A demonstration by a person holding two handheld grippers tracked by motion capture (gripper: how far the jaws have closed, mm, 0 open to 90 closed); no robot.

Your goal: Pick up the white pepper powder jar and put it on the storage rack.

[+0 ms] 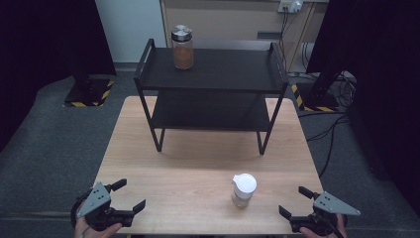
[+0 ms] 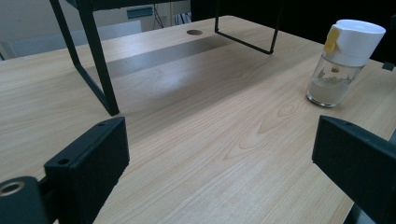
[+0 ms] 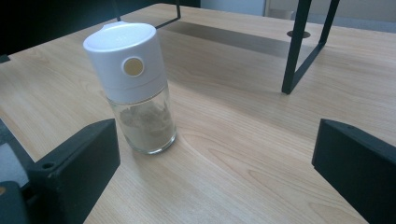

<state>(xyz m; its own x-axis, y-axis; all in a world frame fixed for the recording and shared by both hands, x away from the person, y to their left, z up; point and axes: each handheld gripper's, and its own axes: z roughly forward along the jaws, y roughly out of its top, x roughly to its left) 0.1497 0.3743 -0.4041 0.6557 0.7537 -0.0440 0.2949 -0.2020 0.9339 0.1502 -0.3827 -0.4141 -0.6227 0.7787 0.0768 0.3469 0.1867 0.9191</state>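
Clearly the white-capped spice jar stands upright near the table's front edge, at about ten o'clock from the right gripper and near it; from the left gripper, well apart, it lies toward three o'clock. Both grippers are spread wide and empty, so the right hand looks better placed to take it

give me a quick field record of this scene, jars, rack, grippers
table: light wood table
rack: black two-tier rack at the far half of the table
white-capped jar: upright on the table near the front, right of middle, pale powder inside
metal-lidded jar: upright on the rack's top shelf, brown contents
left gripper: open, at the front left corner, holding nothing
right gripper: open, at the front right corner, nearer the white-capped jar, not touching it
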